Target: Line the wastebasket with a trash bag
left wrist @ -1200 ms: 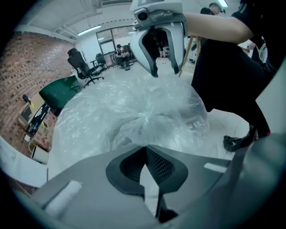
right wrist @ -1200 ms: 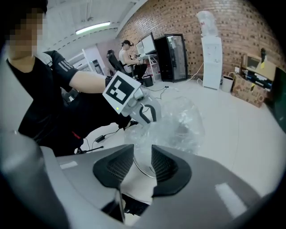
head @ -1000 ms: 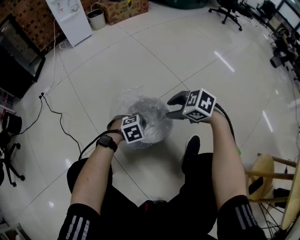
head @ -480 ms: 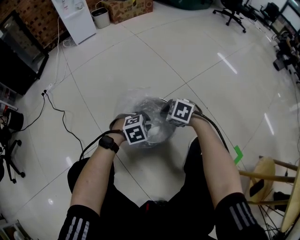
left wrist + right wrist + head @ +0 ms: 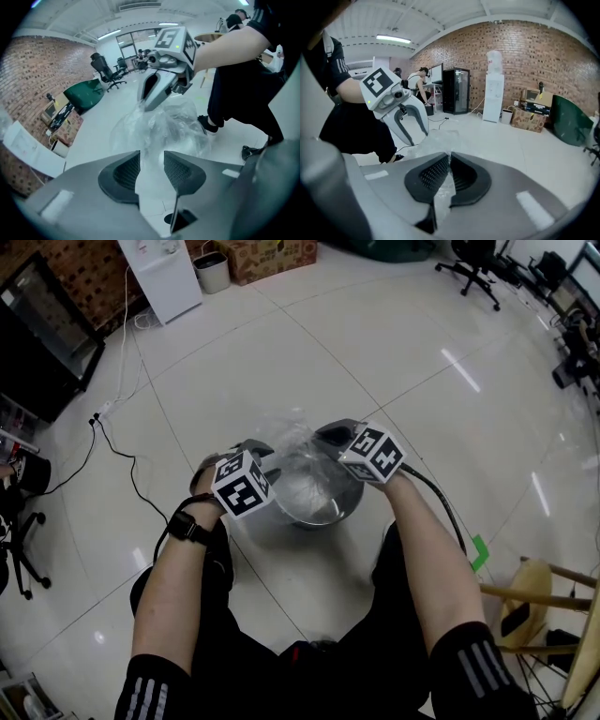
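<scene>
**A:** What do we have below us, biggest first?

**B:** We look down on a pale tiled floor. A white water dispenser stands far off, at eleven o'clock from the basket.

**A:** And the basket itself?

**B:** The round metal wastebasket stands upright on the floor just ahead of our knees, mid-view. The clear trash bag sits crumpled in and over its mouth, and the film rises above the rim on the twelve o'clock side.

**A:** How do we hold it?

**B:** Our right gripper comes in at one o'clock of the rim. Its pads are clenched on a fold of the bag, which runs pinched between them. Our left gripper hangs at ten o'clock. Its jaws are opening, and the bag's film shows in the gap, but neither pad presses on it, so on that side we have let go.

**A:** Anything small?

**B:** A black watch sits on our left wrist. A scrap of green tape lies on the floor at four o'clock, well apart from the basket.
</scene>
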Available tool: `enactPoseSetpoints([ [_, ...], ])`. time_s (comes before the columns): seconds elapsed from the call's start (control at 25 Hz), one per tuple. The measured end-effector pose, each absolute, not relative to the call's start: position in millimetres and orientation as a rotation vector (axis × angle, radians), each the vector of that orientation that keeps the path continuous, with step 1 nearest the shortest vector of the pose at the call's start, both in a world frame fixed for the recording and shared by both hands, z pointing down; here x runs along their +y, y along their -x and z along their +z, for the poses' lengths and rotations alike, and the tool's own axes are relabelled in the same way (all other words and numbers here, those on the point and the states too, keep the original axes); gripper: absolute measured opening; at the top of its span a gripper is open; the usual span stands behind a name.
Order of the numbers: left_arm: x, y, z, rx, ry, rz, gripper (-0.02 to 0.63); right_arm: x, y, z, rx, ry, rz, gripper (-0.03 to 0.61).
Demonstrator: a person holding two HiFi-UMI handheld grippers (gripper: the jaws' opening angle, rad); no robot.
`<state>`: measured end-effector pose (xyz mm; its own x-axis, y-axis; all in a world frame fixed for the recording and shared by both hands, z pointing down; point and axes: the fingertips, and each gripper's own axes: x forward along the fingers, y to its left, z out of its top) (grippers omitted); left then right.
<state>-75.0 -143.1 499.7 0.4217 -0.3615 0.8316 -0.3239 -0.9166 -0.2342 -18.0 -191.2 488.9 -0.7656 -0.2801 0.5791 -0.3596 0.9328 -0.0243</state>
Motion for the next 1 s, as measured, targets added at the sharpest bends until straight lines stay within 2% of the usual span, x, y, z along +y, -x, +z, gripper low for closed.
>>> enactPoseSetpoints([
  [0.2,-162.3,115.7,523.6,0.822,2.661,-1.616,0.241,-161.6,19.4,533.5,-2.362,-0.304,0.181,0.008],
  [0.36,-155.0,117.3,566.2,0.72,2.69,-1.716,0.329,-147.6,15.3,547.6,-2.291,-0.246,0.174,0.008],
  [0.48,-156.3,109.4,587.3,0.698,2.706,-1.742,0.336,-141.3,12.3,549.6,-2.268,-0.211,0.171,0.008],
  [0.52,-159.3,108.1,591.8,0.712,2.72,-1.75,0.32,-140.0,11.5,550.7,-2.259,-0.199,0.168,0.008],
  [0.56,-162.0,107.4,594.8,0.729,2.736,-1.758,0.267,-138.9,10.7,552.4,-2.247,-0.188,0.164,0.008],
  [0.6,-164.6,106.1,595.2,0.744,2.746,-1.76,0.185,-137.8,10.1,554.9,-2.232,-0.177,0.159,0.008],
  [0.64,-167.6,102.9,592.2,0.756,2.744,-1.747,0.065,-136.4,9.3,558.3,-2.215,-0.165,0.152,0.008],
  [0.68,-171.0,97.9,586.4,0.761,2.732,-1.722,-0.003,-134.7,8.2,562.5,-2.196,-0.154,0.146,0.008],
  [1.0,-169.5,32.6,533.6,0.578,2.641,-1.504,-0.005,-120.2,-3.1,611.6,-2.024,-0.073,0.141,0.009],
])
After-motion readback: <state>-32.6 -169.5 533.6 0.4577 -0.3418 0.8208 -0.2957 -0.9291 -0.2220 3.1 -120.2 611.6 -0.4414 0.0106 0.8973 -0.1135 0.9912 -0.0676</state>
